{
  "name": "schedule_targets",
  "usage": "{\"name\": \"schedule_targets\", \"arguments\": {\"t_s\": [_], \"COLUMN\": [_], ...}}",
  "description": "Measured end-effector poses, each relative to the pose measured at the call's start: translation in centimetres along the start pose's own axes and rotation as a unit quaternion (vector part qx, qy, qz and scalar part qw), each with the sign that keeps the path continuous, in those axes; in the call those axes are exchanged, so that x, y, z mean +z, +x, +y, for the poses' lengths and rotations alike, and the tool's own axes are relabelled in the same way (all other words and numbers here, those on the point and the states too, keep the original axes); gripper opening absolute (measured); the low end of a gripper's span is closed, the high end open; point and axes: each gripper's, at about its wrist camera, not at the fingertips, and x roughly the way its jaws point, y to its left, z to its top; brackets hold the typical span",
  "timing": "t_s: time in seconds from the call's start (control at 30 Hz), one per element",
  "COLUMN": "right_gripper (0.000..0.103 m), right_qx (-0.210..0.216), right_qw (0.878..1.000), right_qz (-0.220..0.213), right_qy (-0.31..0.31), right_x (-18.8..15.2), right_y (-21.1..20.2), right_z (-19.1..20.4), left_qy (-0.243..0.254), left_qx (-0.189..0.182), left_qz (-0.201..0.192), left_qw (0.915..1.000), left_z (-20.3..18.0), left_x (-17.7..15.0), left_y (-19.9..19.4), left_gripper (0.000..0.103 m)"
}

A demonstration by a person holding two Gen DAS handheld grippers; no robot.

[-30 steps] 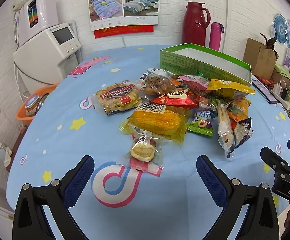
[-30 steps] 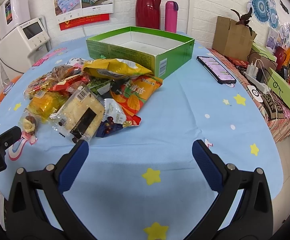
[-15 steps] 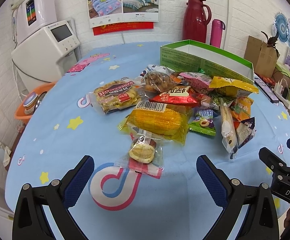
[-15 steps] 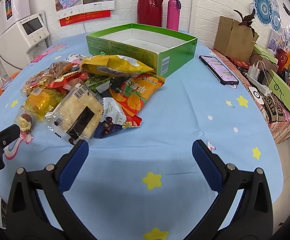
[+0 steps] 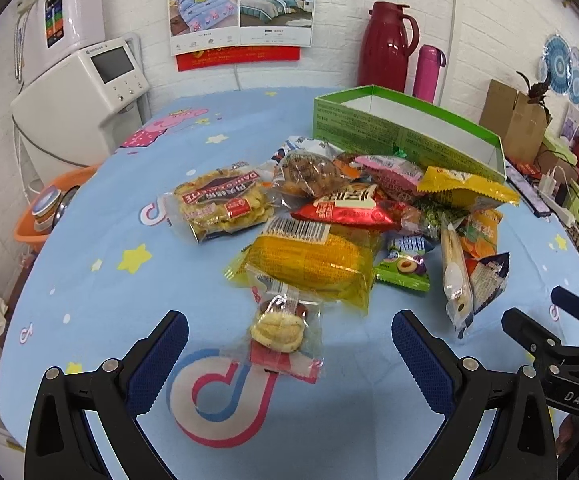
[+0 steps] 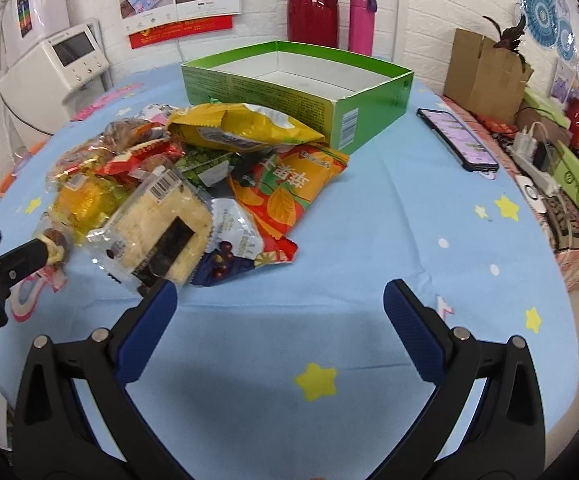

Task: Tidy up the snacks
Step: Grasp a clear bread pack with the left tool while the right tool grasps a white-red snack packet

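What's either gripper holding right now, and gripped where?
Nothing. The left gripper and the right gripper are both open above the tablecloth, short of the snack pile; the green box is empty.

Snack pile (image 5: 349,232) mid-table, box (image 5: 405,136) just behind, phone (image 6: 457,138) right of box.

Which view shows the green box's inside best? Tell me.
The right wrist view: the green box shows its bare white floor, with nothing in it. The left wrist view shows the box lower, mostly its outer wall.
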Motion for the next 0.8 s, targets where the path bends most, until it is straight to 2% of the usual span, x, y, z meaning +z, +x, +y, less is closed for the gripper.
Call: {"name": "schedule_targets", "arguments": {"t_s": [0.07,0.13,0.2,0.3,0.33,0.43,0.5,0.53,0.6,0.67,0.73,0.8], "right_gripper": [0.103,0.103,0.103,0.103,0.103,0.102,0.09,0.087,0.075,0.075,0.073,0.063], "right_qx": [0.034,0.032,0.029,0.039,0.043,0.049,0.053,0.054,0.058,0.06,0.062,0.066], "right_qw": [0.999,0.997,0.998,0.999,0.999,0.999,0.998,0.998,0.998,0.998,0.997,0.997], "right_qz": [-0.031,-0.064,-0.048,-0.018,-0.01,0.009,0.016,0.021,0.025,0.027,0.034,0.033], "right_qy": [0.017,0.015,-0.002,-0.007,-0.004,0.009,0.007,0.007,0.002,-0.002,-0.002,-0.003], "right_x": [0.0,0.1,0.3,0.7,0.7,1.1,1.4,1.4,1.5,1.5,1.5,1.5], "right_y": [-0.4,-0.7,-0.2,1.0,1.4,2.6,3.0,3.3,3.5,3.7,4.1,4.1], "right_z": [-0.6,-0.9,-0.8,-0.8,-1.1,-1.5,-1.5,-1.5,-1.4,-1.2,-1.2,-1.1], "left_qy": [-0.002,0.001,-0.002,-0.018,-0.019,0.031,0.066,0.078,0.095,0.11,0.116,0.118], "left_qx": [-0.01,-0.048,-0.095,-0.179,-0.193,-0.188,-0.2,-0.208,-0.212,-0.212,-0.209,-0.215], "left_qz": [-0.004,0.008,0.027,0.058,0.061,0.053,0.06,0.066,0.073,0.078,0.094,0.115], "left_qw": [0.9999,0.9988,0.9951,0.9819,0.9791,0.9803,0.9758,0.9728,0.9699,0.9679,0.9665,0.9626], "left_z": [0.5,0.9,0.9,0.4,-0.1,-2.4,-4.1,-4.8,-6.1,-7.1,-7.9,-8.3], "left_x": [0.4,0.6,0.7,1.2,1.5,2.4,2.7,2.8,2.9,3.0,3.3,3.5], "left_y": [0.2,0.7,1.2,1.9,2.1,2.2,2.3,2.4,2.7,3.0,3.7,4.5], "left_gripper": [0.103,0.103,0.103,0.102,0.101,0.083,0.067,0.066,0.066,0.065,0.058,0.049]}}
